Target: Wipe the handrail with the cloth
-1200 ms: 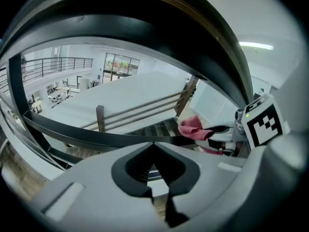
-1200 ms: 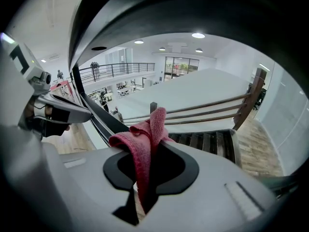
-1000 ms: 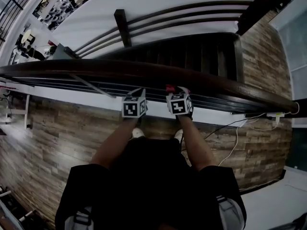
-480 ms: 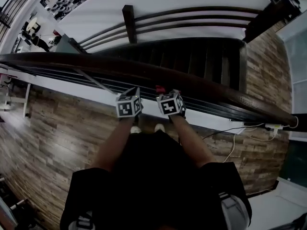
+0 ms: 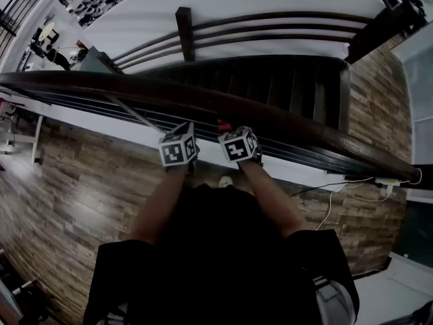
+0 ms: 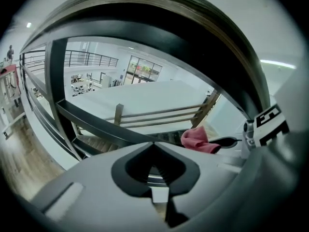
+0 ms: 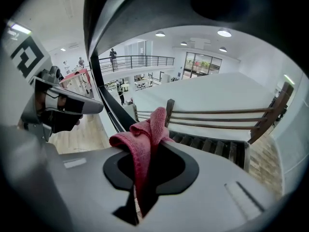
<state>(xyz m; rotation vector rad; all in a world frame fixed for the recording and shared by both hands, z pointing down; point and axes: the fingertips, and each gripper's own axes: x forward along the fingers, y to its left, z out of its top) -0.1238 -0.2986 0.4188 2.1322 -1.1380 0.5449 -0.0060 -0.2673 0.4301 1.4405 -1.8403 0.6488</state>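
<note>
The dark wooden handrail (image 5: 223, 103) runs across the head view from left to lower right. Both grippers sit side by side just under its near edge. My right gripper (image 5: 237, 144) is shut on a pink-red cloth (image 7: 145, 134), which bunches up above its jaws and hangs down between them; a red tip of the cloth (image 5: 221, 124) shows against the rail. My left gripper (image 5: 179, 147) is shut with nothing between its jaws. In the left gripper view the handrail (image 6: 159, 23) arches overhead and the cloth (image 6: 197, 140) shows to the right.
Thin black rails (image 5: 135, 117) run under the handrail. Beyond it a dark staircase (image 5: 284, 80) drops away, with a second wooden railing (image 5: 270, 26) behind. Wood-plank floor (image 5: 74, 202) lies underfoot, and white cables (image 5: 338, 195) trail at the right.
Both grippers have shifted a little to the left along the rail, still side by side. The cloth stays in the right gripper.
</note>
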